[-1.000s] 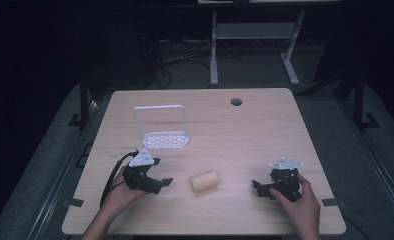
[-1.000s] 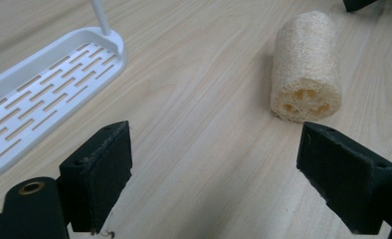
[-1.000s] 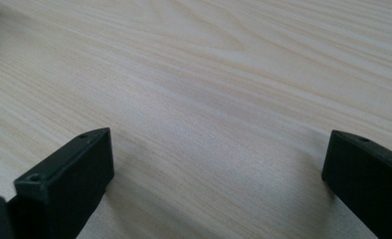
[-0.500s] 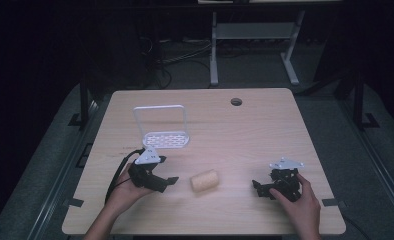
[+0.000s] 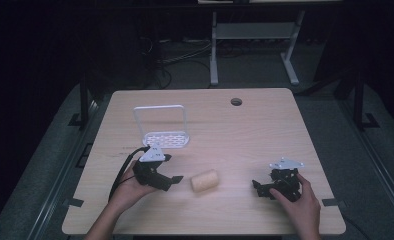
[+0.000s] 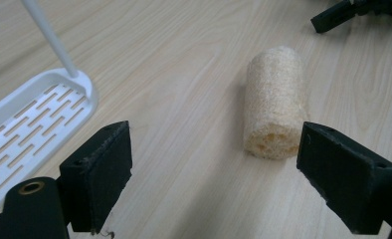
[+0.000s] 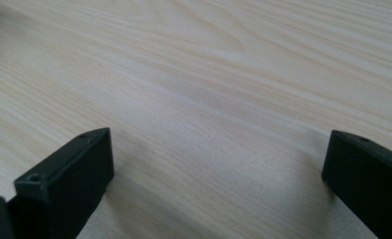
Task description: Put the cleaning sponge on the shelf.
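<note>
**Operator:** Lying on its side on the table (image 5: 265, 130), the sponge roll (image 5: 204, 180) sits free near the front edge, between the two grippers. Why is the left gripper (image 5: 172, 180) angled that way?

**Technician:** Its jaws are spread wide and point at the roll's near end, with nothing between them; the roll lies just ahead, nearer one jaw. That suits a pinch across its width, in my judgement.

**Operator:** Right gripper (image 5: 256, 185)?

**Technician:** Jaws spread, resting low over bare wood, well apart from the roll.

**Operator:** Containers?

**Technician:** One white slotted tray (image 5: 166, 139) with an upright wire frame, just beyond the left gripper. Its visible slots hold nothing.
</note>
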Available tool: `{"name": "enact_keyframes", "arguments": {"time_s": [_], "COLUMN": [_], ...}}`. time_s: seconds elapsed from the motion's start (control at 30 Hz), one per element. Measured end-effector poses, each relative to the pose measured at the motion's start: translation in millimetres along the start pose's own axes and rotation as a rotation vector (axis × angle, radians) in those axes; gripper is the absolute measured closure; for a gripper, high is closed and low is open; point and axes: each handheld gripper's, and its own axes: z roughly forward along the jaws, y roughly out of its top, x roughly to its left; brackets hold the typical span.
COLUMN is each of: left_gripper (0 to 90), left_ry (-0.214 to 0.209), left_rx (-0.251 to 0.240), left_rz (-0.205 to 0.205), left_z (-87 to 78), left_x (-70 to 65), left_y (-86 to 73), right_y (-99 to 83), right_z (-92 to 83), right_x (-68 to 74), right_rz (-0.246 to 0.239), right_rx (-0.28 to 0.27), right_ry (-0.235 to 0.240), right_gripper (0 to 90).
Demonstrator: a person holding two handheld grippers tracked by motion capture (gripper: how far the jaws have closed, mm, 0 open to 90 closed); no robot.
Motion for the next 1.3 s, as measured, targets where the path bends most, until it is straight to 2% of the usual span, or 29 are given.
{"name": "enact_keyframes", "arguments": {"time_s": [0.57,1.3], "left_gripper": [13.8,13.8], "left_ry": [-0.045,-0.096], "left_rx": [0.002,0.007], "left_rz": [0.040,0.055], "left_z": [16.5,40.5], "left_x": [-8.7,-18.7], "left_y": [21.4,35.5], "right_y": [0.0,0.0], "right_z": [0.0,0.0], "right_x": [-0.1,-0.1], "right_rz": [-0.001,-0.001], "right_rx": [0.000,0.000], "right_ry": [0.000,0.000], "right_gripper": [0.0,0.0]}}
